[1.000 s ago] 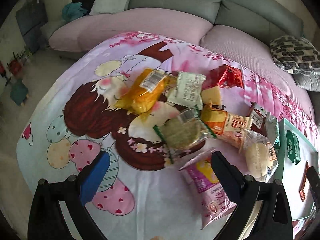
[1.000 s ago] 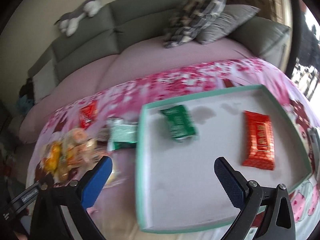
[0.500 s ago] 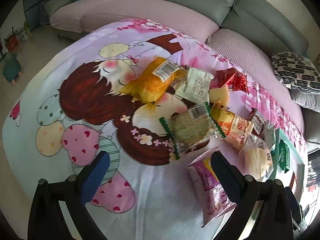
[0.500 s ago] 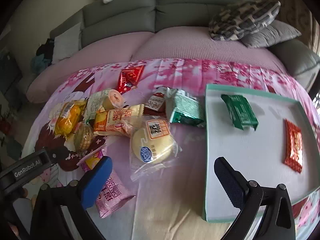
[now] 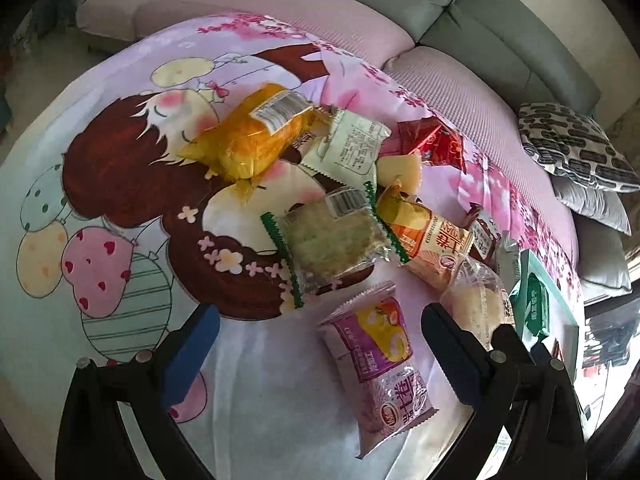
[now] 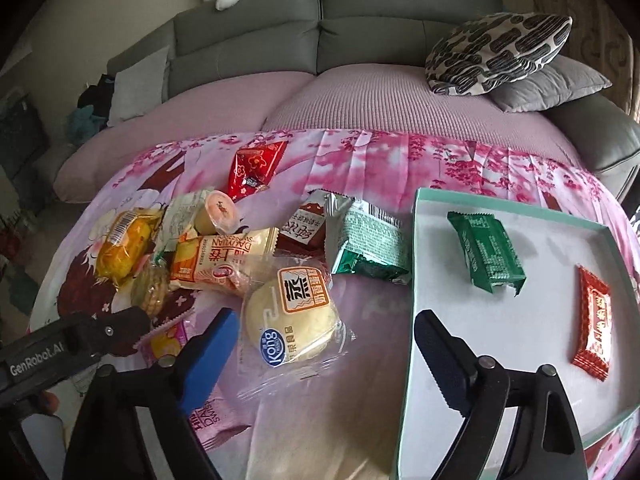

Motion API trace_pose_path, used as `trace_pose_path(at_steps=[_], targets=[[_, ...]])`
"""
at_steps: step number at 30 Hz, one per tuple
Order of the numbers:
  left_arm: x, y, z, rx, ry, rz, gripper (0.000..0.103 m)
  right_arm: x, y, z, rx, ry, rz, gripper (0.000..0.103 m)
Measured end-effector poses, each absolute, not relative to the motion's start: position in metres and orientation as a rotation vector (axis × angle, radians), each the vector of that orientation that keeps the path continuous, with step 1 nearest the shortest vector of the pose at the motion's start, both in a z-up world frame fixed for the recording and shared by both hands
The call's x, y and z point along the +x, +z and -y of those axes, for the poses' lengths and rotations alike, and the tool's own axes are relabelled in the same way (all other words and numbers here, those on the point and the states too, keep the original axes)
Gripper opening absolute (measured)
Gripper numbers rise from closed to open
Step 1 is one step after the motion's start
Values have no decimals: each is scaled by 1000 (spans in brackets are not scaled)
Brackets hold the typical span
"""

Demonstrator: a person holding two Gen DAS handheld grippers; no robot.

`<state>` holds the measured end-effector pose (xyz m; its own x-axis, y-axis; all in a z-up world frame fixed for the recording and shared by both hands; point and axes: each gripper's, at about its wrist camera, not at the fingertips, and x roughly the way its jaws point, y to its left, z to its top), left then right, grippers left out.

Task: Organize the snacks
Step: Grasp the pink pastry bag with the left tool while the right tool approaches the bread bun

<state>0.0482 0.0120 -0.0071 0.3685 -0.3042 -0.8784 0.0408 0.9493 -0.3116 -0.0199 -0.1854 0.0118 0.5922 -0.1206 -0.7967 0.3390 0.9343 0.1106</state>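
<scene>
we see a pile of snacks on a pink cartoon cloth (image 5: pixel 120 208) that covers the table in front of a grey sofa (image 6: pixel 360 12). the left gripper (image 5: pixel 320 344) hangs above the near side of the pile with its fingers wide apart and nothing between them; under it lies a pink packet (image 5: pixel 380 364). the right gripper (image 6: pixel 324 344) is also spread wide and holds nothing. between its fingers we see a clear bag with a round bun (image 6: pixel 292 320), and its right finger is over the left edge of the tray (image 6: pixel 520 210). the tray is white with a green rim and sits at the right end of the cloth. inside it lie a green packet (image 6: pixel 486 252) and, well apart from it, a red packet (image 6: pixel 594 320). just beside the tray's left rim rests a silver-green packet (image 6: pixel 368 244). further left are an orange packet (image 6: pixel 220 260), a small cup (image 6: pixel 218 214), a yellow bag (image 5: pixel 256 136), a white packet (image 5: pixel 348 148) and a pale round cake in green-edged wrap (image 5: pixel 332 240), all touching or overlapping. a red bag (image 6: pixel 256 168) lies a little behind the pile, near the sofa.
</scene>
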Motion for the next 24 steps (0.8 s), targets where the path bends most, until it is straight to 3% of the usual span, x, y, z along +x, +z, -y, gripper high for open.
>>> trace_pose_path(at_steps=[10,17,24], targets=[[54,-14,-6,-217,-201,-1179,101,-14,-1,188,290,-234,-920,87],[59,-28,-3,-237,-203,-1255,101,-13,-6,188,324,-193,-946,67],[61,-35,4,-222,-208,-1290,100,-17,-5,186,316,-185,-969,60]])
